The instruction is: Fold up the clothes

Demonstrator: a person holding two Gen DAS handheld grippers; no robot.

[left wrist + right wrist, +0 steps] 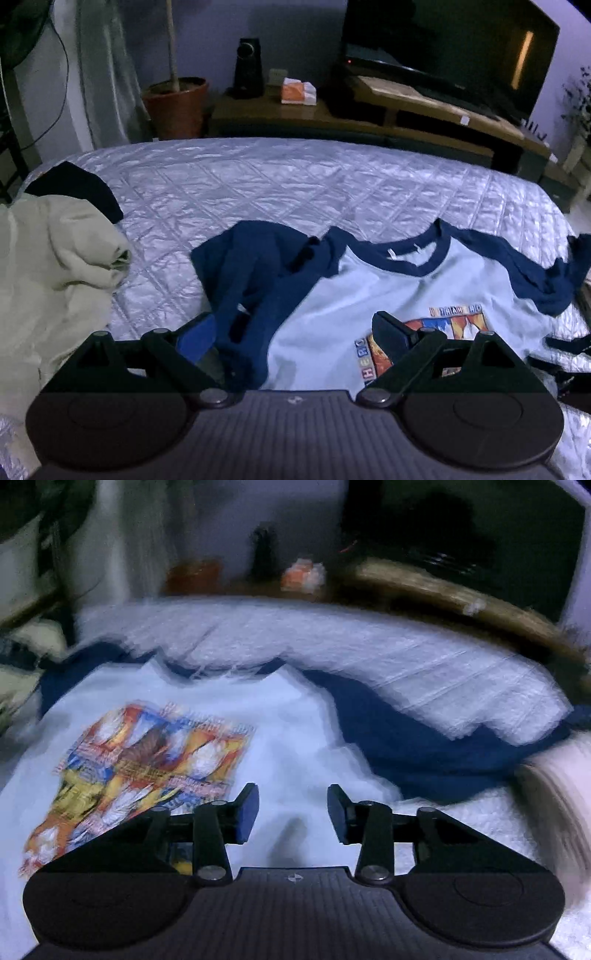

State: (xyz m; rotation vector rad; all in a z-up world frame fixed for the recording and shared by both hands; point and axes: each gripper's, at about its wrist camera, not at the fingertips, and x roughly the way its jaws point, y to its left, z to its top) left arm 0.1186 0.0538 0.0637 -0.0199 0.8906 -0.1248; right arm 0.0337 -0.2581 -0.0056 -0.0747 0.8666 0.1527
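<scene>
A light-blue T-shirt (369,288) with navy sleeves, a navy collar and a colourful chest print lies face up on the quilted bedspread (258,184). My left gripper (295,332) hovers low over the shirt's near left part with its jaws wide apart. The crumpled navy sleeve (251,280) lies between them beside the left finger (199,332), and neither pad presses on it. The right wrist view is blurred. In it my right gripper (293,812) is open above the pale shirt body (295,738), right of the print (147,760), with nothing pinched.
A cream garment (55,266) with a dark piece (85,188) behind it is heaped at the bed's left. Beyond the bed stand a wooden TV bench (406,110), a television (443,48), a speaker (247,66), a tissue box (299,92) and a plant pot (177,103).
</scene>
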